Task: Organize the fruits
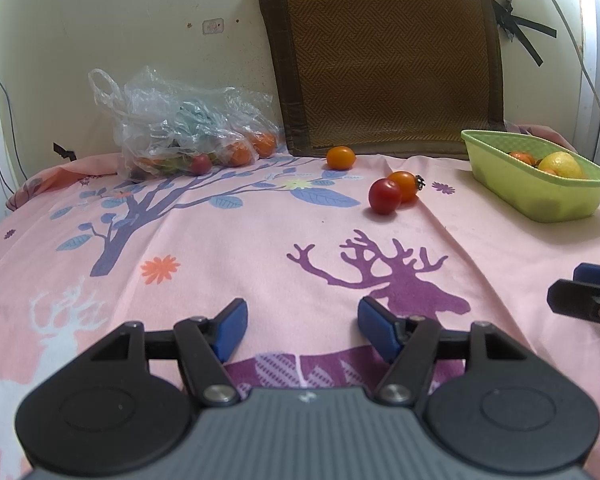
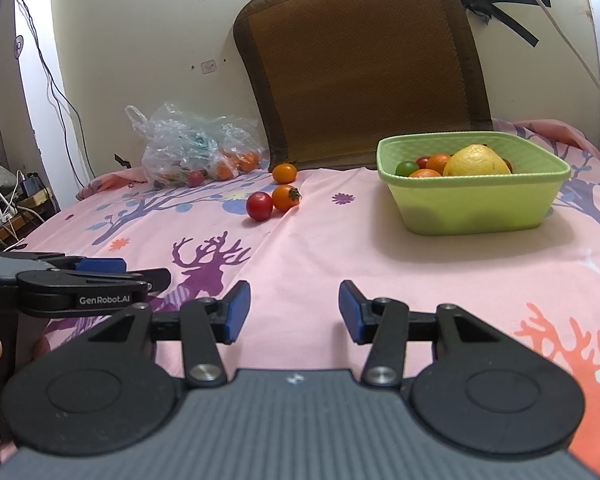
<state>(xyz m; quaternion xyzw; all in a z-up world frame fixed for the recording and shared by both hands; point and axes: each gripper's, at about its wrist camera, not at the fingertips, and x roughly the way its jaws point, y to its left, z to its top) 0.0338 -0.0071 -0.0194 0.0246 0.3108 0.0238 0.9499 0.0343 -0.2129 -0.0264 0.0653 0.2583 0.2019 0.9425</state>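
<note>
**A:** Your left gripper [image 1: 302, 330] hangs low over the pink sheet [image 1: 260, 248], jaws apart, nothing between the blue pads. Your right gripper [image 2: 294, 310] is the same: jaws parted, empty, angled down toward the cloth. Neither touches any fruit.

**B:** Where does the fruit sit?

**A:** Three pieces loose on the sheet. A red tomato [image 1: 385, 196] touches an orange tomato [image 1: 405, 186], the orange one with its dark stem cap turned to the right. A third orange fruit [image 1: 341, 158] lies apart from them, just in front of the woven mat [image 1: 384, 56] that leans on the wall. More fruit is in the clear plastic bag [image 1: 180, 128] at the far left.

**B:** And the goal?

**A:** The green basket [image 2: 472, 204], on your right. It holds a lemon [image 2: 476, 160], a green fruit and some orange and red ones. I judge it is the collecting place, which is why it stands nearer your right gripper.

**B:** Why are the pair together?

**A:** They look to rest in a shallow fold of the cloth; I cannot say for sure. Soft bedding under them means they may roll when you nudge one.

**B:** So which hand goes?

**A:** Either could. From the right wrist view the touching pair lies left of centre, with the basket to its right, so a short carry. Your jaws already stand wide enough for a small tomato, I judge. Take the red one first, from the side away from its neighbour.
</note>
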